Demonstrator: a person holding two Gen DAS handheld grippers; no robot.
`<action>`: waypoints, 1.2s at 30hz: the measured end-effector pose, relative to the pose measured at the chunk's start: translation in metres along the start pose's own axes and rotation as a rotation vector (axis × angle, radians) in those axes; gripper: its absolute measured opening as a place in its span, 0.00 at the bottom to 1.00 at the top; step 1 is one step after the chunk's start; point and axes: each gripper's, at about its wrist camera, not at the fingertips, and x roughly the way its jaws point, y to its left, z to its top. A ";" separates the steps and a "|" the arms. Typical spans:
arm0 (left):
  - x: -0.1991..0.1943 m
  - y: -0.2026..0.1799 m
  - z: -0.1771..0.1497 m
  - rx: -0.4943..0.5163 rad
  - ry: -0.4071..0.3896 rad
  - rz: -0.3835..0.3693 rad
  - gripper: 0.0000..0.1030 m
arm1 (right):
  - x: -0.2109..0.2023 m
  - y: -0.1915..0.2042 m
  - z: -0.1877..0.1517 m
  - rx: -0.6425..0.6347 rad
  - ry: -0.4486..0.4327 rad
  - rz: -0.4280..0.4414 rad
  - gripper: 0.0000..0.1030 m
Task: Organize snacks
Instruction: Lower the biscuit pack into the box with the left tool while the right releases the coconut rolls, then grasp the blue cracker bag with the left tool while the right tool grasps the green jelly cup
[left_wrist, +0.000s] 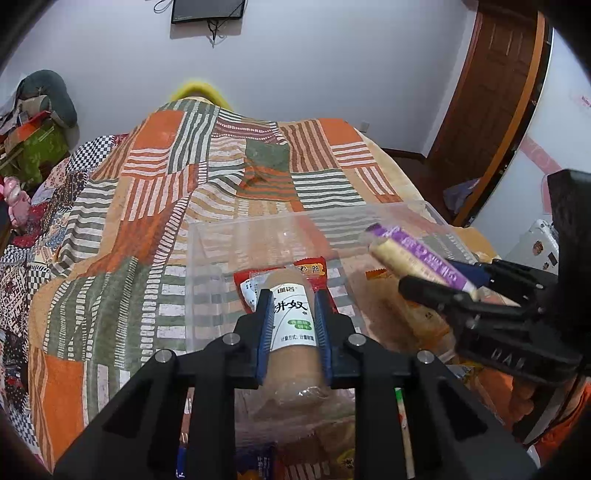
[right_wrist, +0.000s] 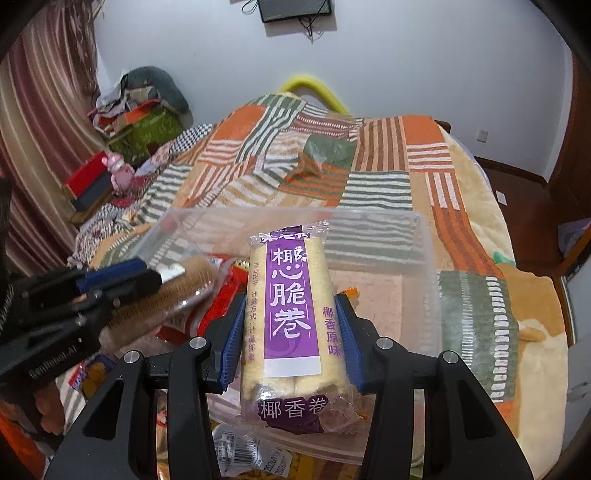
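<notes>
Tongs both loaded. Left tongs (left_wrist: 291, 314) are clamping a brown snack roll (left_wrist: 293, 332) with a white label; right tongs (right_wrist: 291, 332) are gripping a purple-striped coconut roll pack (right_wrist: 290, 314). Both packs are hanging over a clear plastic bin (right_wrist: 424, 258), the two tongs sitting side by side. Red snack packet (left_wrist: 314, 269) is lying inside the bin just beyond the brown roll. Loose wrapped snacks (right_wrist: 255, 454) are lying nearest the cameras, below the tongs. Bin is resting on a bed under a striped patchwork blanket (left_wrist: 147, 206).
</notes>
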 end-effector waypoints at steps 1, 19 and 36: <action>-0.001 -0.001 0.000 0.004 -0.002 0.006 0.21 | 0.001 0.001 0.000 -0.005 0.007 0.000 0.42; -0.068 0.005 -0.020 0.027 -0.075 0.043 0.50 | -0.056 0.006 -0.004 -0.055 -0.101 -0.027 0.45; -0.077 0.045 -0.087 0.001 0.039 0.119 0.82 | -0.107 -0.046 -0.056 0.016 -0.116 -0.177 0.52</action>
